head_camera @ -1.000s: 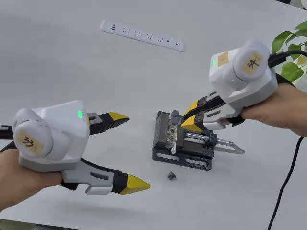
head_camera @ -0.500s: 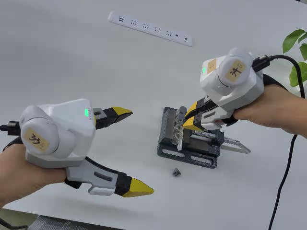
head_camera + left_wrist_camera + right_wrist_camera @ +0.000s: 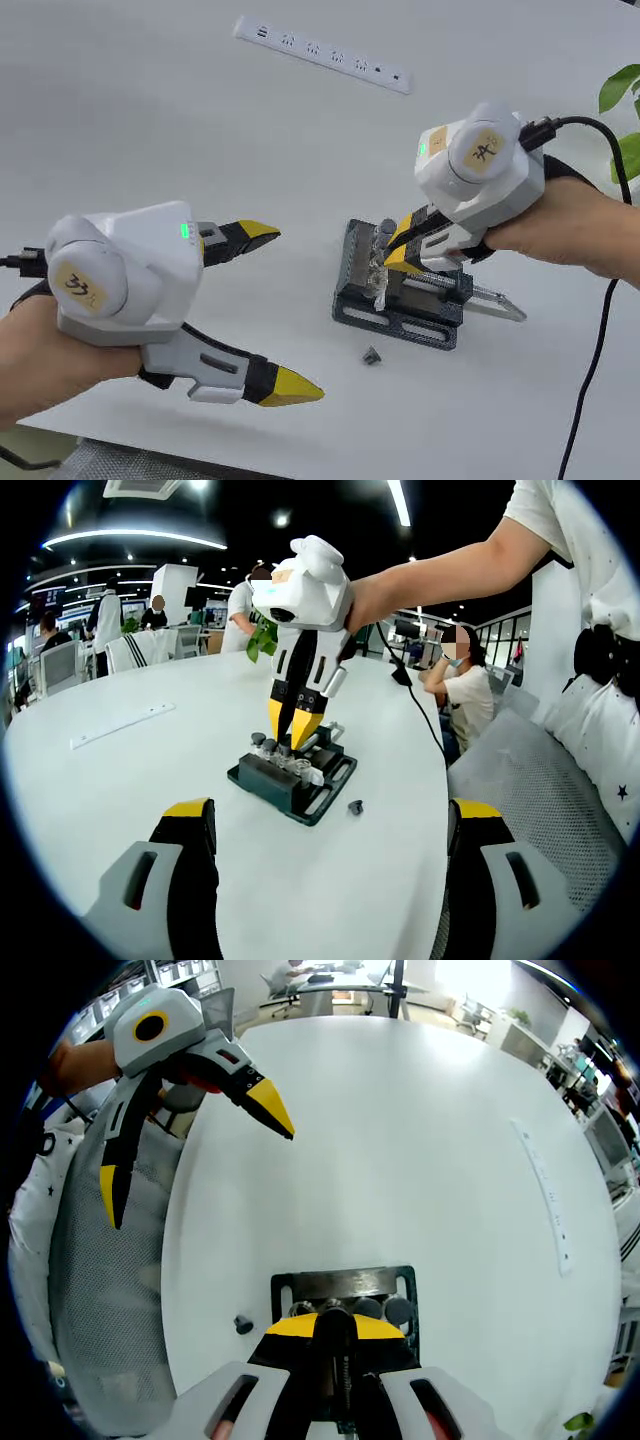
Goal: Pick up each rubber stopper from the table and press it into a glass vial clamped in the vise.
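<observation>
A small black vise point(image 3: 398, 318) stands on the white table and clamps a row of glass vials point(image 3: 377, 272). One vial at the far end wears a grey stopper point(image 3: 386, 229). My right gripper point(image 3: 396, 257) is shut, its yellow tips pressed together directly on top of the vial row; anything between the tips is hidden. In the right gripper view the shut right gripper point(image 3: 331, 1326) covers the vials, with grey stoppers point(image 3: 386, 1310) beside it. A loose grey stopper point(image 3: 371, 354) lies just in front of the vise. My left gripper point(image 3: 280, 310) hovers open and empty to the left.
A white power strip point(image 3: 325, 55) lies at the far side of the table. Green plant leaves point(image 3: 624, 95) and a black cable point(image 3: 598, 360) are at the right. The vise handle point(image 3: 497, 305) sticks out rightward. The table's near edge runs under my left hand.
The head camera has shifted. My right gripper has slid sideways over the vise onto the vial row, staying shut. The left gripper keeps its open pose.
</observation>
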Motion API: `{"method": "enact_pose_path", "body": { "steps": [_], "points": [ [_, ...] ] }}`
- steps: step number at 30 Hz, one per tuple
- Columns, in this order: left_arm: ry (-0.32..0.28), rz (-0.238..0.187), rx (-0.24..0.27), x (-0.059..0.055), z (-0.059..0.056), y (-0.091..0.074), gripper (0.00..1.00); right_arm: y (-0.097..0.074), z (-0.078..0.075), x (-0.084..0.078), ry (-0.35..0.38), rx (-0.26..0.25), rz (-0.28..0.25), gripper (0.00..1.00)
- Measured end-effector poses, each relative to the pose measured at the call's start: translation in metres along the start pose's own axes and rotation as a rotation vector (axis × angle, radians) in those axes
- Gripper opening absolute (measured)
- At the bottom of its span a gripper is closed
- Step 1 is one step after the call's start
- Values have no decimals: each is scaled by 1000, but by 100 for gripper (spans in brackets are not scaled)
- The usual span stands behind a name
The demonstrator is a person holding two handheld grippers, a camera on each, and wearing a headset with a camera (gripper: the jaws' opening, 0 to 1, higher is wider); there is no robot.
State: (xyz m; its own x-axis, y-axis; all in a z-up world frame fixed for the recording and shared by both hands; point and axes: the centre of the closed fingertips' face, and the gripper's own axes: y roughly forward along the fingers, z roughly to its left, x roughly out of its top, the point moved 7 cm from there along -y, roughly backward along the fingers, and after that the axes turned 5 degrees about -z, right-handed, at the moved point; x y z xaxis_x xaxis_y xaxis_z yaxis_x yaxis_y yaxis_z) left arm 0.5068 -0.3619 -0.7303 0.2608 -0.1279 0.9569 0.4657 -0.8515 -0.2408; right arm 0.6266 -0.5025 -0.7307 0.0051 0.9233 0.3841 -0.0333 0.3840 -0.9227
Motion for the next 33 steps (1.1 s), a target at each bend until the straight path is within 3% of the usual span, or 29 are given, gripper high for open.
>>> {"method": "enact_pose_path", "body": {
  "steps": [33],
  "points": [
    [-16,-7,-3,-2,-3,1,93,2,1,5,-21,24,44,5]
  ]
}}
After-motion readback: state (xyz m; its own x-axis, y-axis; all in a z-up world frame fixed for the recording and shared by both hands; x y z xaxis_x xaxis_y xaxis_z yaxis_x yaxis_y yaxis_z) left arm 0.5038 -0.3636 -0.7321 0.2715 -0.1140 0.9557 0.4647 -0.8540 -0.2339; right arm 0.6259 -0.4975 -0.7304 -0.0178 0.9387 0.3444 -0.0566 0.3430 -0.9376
